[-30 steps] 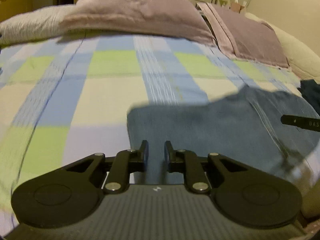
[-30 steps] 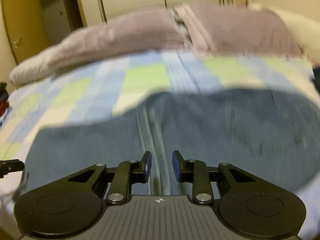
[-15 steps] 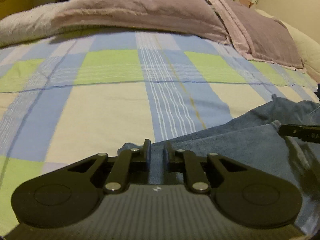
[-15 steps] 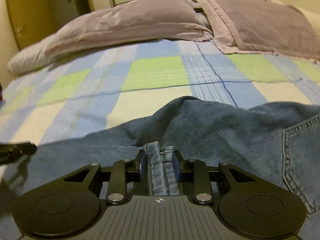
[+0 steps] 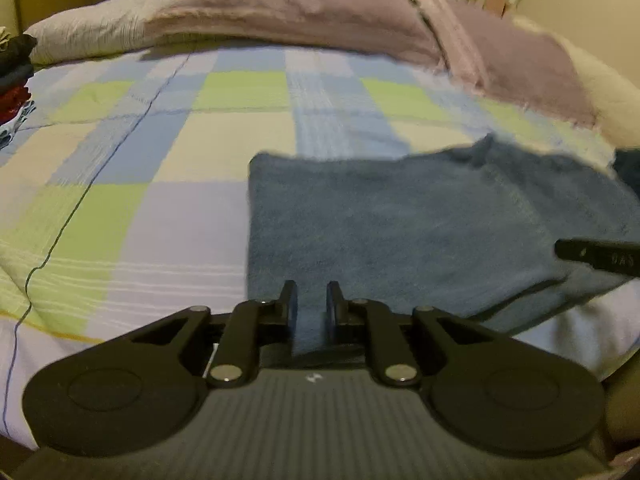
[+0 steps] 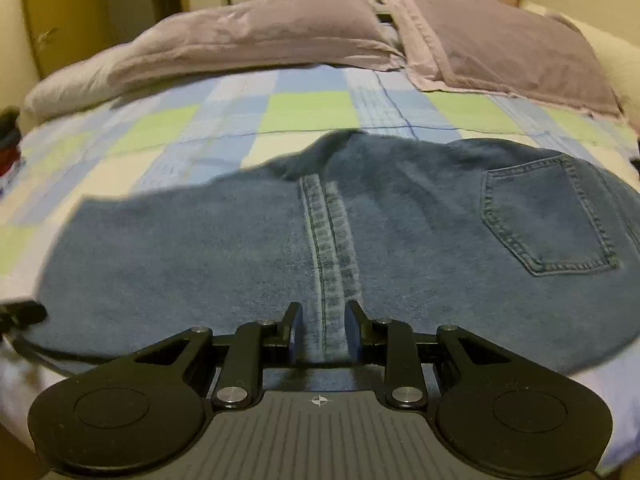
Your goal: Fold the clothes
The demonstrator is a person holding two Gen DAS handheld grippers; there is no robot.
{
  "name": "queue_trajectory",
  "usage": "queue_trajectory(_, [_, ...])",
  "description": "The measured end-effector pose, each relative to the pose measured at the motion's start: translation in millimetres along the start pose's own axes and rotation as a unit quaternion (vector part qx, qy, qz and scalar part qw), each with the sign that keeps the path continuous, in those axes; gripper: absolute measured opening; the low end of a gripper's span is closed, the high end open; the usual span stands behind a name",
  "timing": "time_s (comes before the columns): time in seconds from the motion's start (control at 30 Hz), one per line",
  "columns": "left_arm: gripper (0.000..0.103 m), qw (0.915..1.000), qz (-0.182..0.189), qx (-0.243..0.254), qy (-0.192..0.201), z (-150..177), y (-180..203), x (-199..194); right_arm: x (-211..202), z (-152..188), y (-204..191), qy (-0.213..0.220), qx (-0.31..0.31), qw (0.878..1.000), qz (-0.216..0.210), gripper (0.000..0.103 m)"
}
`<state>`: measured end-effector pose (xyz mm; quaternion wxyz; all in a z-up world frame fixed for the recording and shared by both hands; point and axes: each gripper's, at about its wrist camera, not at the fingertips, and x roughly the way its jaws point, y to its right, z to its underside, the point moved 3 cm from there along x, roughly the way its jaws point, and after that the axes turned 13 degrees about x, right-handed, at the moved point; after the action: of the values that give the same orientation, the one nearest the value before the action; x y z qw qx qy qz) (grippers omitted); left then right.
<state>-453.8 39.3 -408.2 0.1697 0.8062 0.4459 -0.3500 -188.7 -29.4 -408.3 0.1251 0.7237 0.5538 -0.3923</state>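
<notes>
Gripping one pair of jeans — two claws, left claw, right claw, two pillows

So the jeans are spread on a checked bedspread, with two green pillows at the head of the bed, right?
Nearly. The jeans do lie on the checked bedspread, but the pillows are mauve, not green. The right wrist view shows them sharpest.

A: Where do the jeans lie for you?

B: On the bedspread, at its near side. Two pillows lie side by side behind them, at the far end.

A: And each gripper?

B: Your left gripper holds the near edge; your right gripper straddles the seam, the back pocket to its right. A stack of clothes sits far left.
</notes>
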Motion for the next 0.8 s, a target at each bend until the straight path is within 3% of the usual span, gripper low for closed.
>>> queue_trajectory(0.1, [0.015, 0.9995, 0.002, 0.002, -0.03, 9.5, 12.5, 11.2, -10.3, 8.1, -0.9, 0.001, -0.004, 1.0, -0.002, 0.028])
queue_trajectory(0.2, [0.014, 0.9991, -0.022, 0.001, -0.036, 10.0, 21.2, 7.1, -3.8, 19.1, 2.6, -0.022, -0.013, 1.0, 0.013, 0.028])
queue_trajectory(0.27, [0.016, 0.9992, -0.027, 0.002, -0.029, 4.6, 28.9, -9.8, -7.0, 22.4, 5.2, -0.034, -0.006, 0.999, 0.017, 0.028])
queue_trajectory(0.37, [0.023, 0.9994, -0.031, 0.006, -0.01, -2.0, 41.4, -38.7, -41.1, 19.0, 13.7, -0.018, 0.032, 0.999, 0.001, 0.028])
queue_trajectory(0.47, [0.027, 0.9995, -0.03, 0.012, -0.002, -1.4, 56.0, -63.4, -69.5, 24.3, 24.7, -0.006, 0.054, 0.998, 0.016, 0.029])
queue_trajectory(0.5, [0.028, 0.9995, -0.028, 0.016, -0.001, -0.6, 61.3, -70.2, -77.7, 26.2, 28.9, -0.004, 0.063, 0.998, 0.02, 0.033])
queue_trajectory(0.57, [0.031, 0.9993, -0.024, 0.028, 0.004, 0.4, 72.6, -83.8, -94.2, 29.4, 37.5, 0.001, 0.081, 0.996, 0.027, 0.06])
queue_trajectory(0.8, [0.038, 0.9973, -0.019, 0.065, 0.026, 4.4, 105.7, -122.3, -147.0, 35.9, 56.1, 0.036, 0.121, 0.992, 0.028, 0.062])
